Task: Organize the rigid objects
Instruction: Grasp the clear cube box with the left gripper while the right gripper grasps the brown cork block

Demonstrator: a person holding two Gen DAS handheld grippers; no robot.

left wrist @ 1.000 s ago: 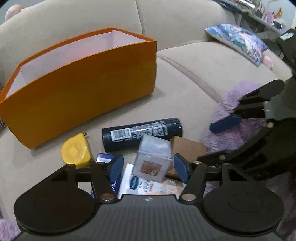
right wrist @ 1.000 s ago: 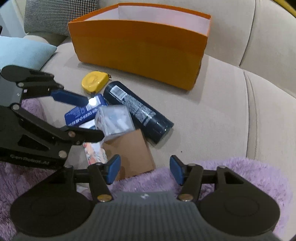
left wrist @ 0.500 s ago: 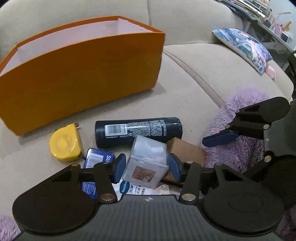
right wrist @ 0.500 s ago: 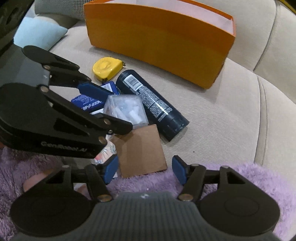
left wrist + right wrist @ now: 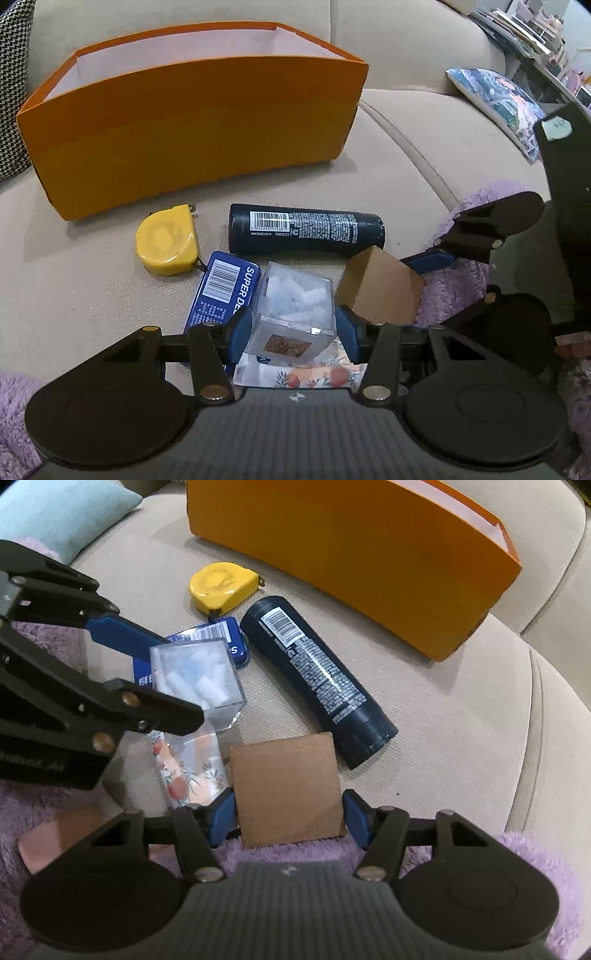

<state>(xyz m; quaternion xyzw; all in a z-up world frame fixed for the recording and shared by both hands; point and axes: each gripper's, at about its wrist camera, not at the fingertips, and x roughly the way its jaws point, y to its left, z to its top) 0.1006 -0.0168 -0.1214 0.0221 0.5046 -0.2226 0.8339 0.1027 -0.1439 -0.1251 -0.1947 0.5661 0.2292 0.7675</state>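
The left gripper (image 5: 293, 328) is clamped on the clear plastic cube (image 5: 295, 314), both blue pads against its side walls, after closing in on it over the last second. The cube sits on a floral packet (image 5: 314, 373), with a blue tin (image 5: 221, 288) touching it at nine o'clock.

The right gripper (image 5: 288, 816) has just narrowed a little around the brown cardboard box (image 5: 286, 786); its pads flank the box's near edges, the left one touching, while the right shows a thin gap, so a firm hold cannot be confirmed. The box rests partly on a purple fluffy blanket (image 5: 517, 849).

Beyond both, at twelve o'clock in the left view, a dark spray can (image 5: 306, 229) lies on its side across the way. A yellow tape measure (image 5: 166, 240) sits at eleven o'clock. Farthest stands the orange box (image 5: 184, 122), open-topped, on the beige sofa (image 5: 406, 155), with a patterned cushion (image 5: 495, 99) at two o'clock.
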